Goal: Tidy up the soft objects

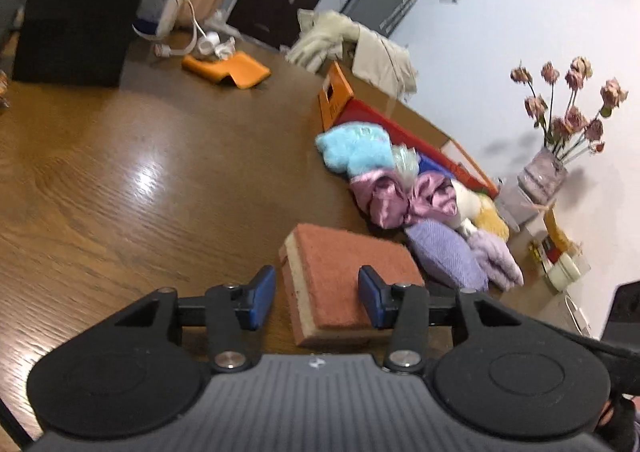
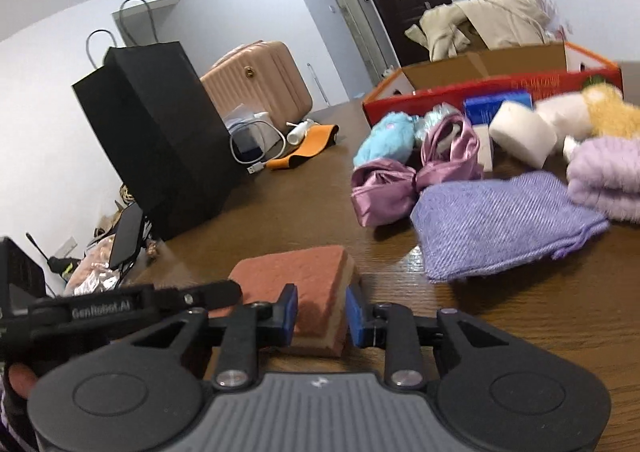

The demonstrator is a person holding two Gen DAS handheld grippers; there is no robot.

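Observation:
A red-brown scouring sponge lies on the wooden table. My left gripper is open, its blue pads on either side of the sponge's near end. In the right wrist view the same sponge sits between my right gripper, whose pads are close to its right edge; I cannot tell if they press it. The left gripper's arm shows at left. A pile of soft things lies beyond: blue plush, pink satin bow, lilac cloth.
A red and orange cardboard box stands behind the pile. A black paper bag, a charger cable and an orange cloth are at the far side. A vase of dried roses stands by the wall.

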